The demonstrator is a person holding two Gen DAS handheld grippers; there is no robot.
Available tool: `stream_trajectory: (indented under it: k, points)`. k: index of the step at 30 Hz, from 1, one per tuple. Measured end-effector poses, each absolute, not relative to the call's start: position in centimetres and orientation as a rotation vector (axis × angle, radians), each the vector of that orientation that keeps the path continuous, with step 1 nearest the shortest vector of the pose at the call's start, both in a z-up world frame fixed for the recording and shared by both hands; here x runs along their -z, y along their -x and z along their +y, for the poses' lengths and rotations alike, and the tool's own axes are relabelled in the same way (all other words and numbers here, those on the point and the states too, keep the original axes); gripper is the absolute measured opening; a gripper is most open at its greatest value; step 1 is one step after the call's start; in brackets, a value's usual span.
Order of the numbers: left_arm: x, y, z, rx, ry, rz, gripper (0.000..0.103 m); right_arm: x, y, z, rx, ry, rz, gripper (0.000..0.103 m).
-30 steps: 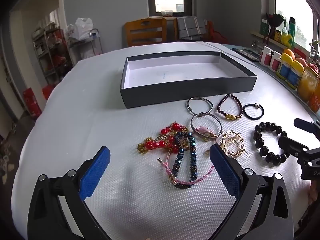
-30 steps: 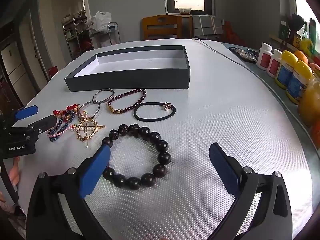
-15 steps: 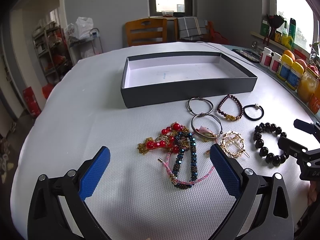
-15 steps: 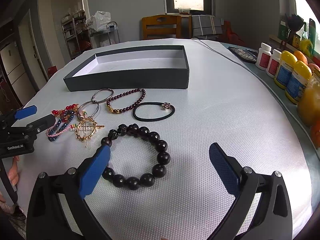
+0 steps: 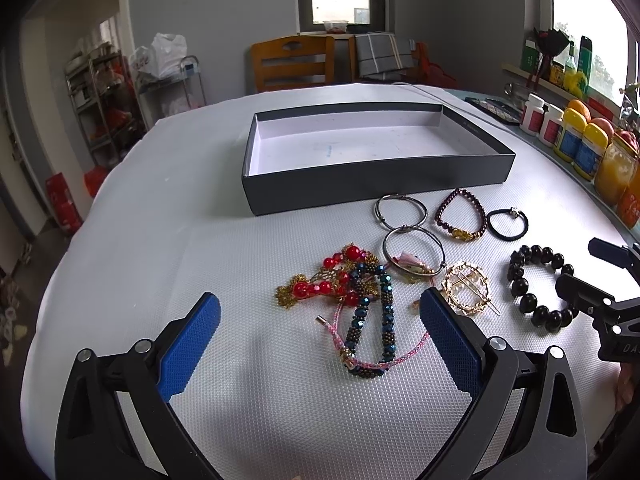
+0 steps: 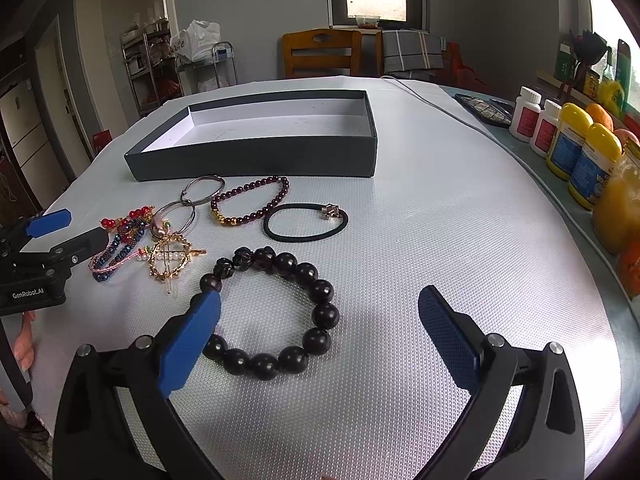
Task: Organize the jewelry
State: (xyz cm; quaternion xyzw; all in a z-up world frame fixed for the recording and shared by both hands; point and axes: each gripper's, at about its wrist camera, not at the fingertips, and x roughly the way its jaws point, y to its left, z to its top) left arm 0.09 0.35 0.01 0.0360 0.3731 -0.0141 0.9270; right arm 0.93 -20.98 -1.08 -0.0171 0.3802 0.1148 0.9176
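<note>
Empty box (image 5: 360,188) at desk (image 5: 160,208) rear, mouth up, ready for jewelry. Pieces spread in front: black bead bracelet (image 6: 276,312), tangled beaded bracelets (image 5: 360,300). Right gripper (image 6: 320,336) over bracelet, left gripper (image 5: 320,332) over tangle; both jaws spread, empty, likely set to pick.

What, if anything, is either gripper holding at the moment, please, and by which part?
Nothing is held: the left gripper and right gripper are both open above the table, and the jewelry lies loose.
</note>
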Motion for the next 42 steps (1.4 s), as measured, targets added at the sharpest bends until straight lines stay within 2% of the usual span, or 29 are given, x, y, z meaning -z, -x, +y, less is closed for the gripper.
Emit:
stream_trajectory:
  k: [42]
  points:
    - [-0.03, 0.03, 0.95, 0.02, -0.062, 0.756, 0.101, 0.92, -0.93, -21.2, -0.235, 0.027, 0.777, 0.098]
